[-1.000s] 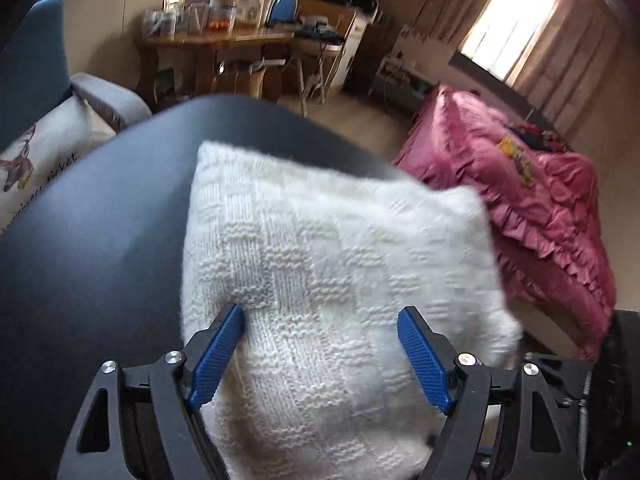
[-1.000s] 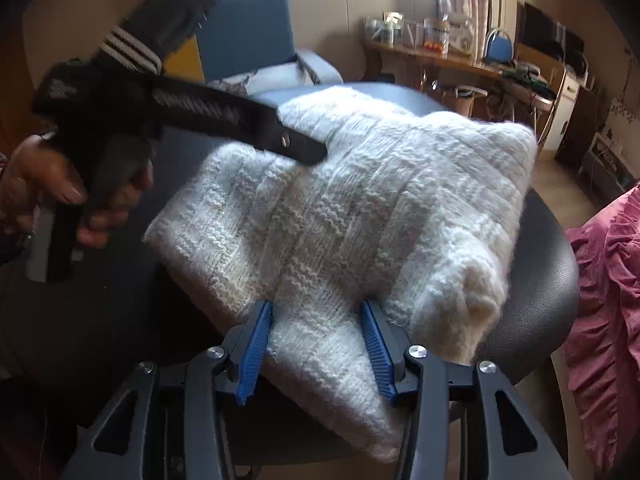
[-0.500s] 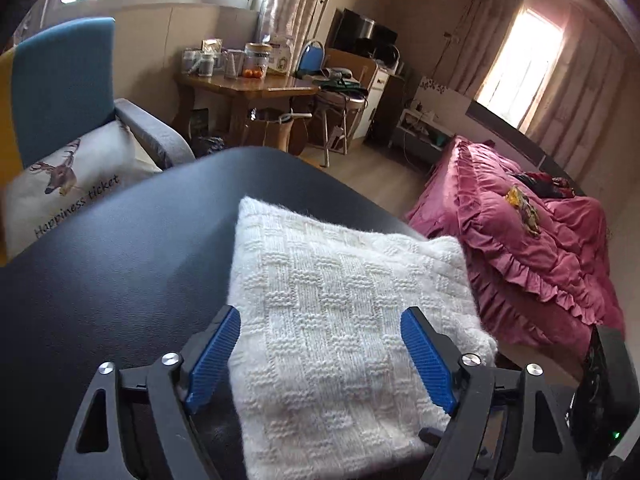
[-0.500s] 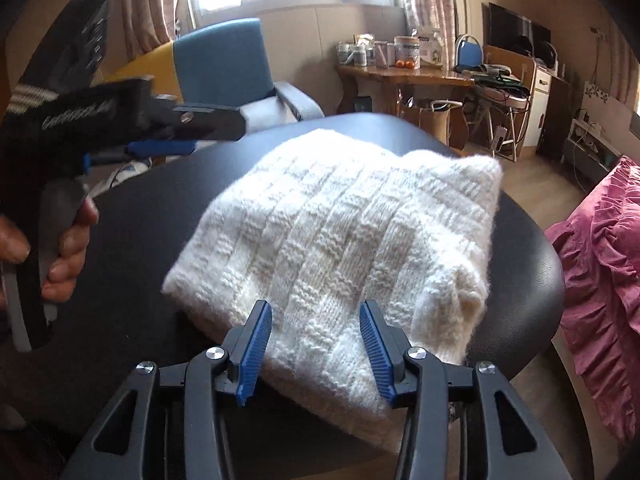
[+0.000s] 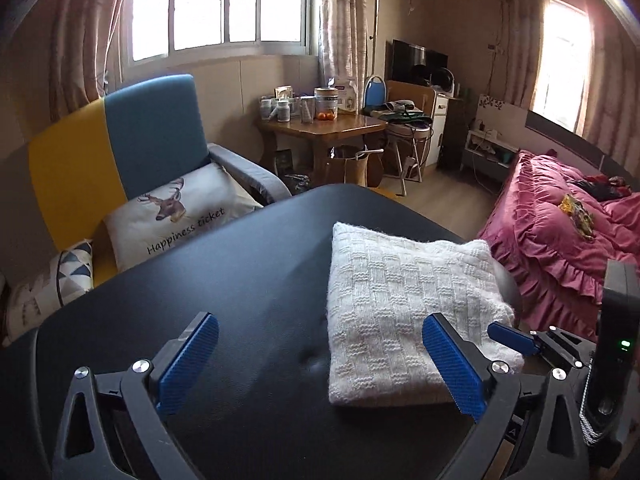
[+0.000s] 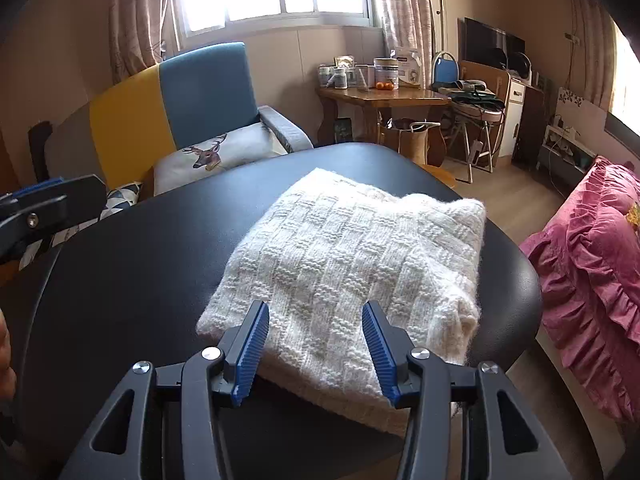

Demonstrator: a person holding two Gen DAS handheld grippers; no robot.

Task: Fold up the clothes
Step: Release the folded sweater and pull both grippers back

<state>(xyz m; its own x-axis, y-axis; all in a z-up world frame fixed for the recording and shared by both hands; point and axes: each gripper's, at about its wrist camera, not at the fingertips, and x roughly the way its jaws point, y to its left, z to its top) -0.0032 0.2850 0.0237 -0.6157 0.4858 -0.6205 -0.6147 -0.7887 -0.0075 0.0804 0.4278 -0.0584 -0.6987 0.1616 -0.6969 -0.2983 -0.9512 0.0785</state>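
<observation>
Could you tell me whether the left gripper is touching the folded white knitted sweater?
Apart. The left wrist view shows the left gripper, jaws opening, raised above the black table, nothing between them, sweater lying beyond.

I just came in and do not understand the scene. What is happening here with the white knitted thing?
A person is folding clothes with a hand-held gripper in each hand. The white knitted sweater lies folded into a neat bundle on the black table. Neither gripper holds it. The left hand-held gripper hangs above the table, its jaws opening wide with nothing pressed between them. The right hand-held gripper hovers over the sweater's near edge, open.
</observation>
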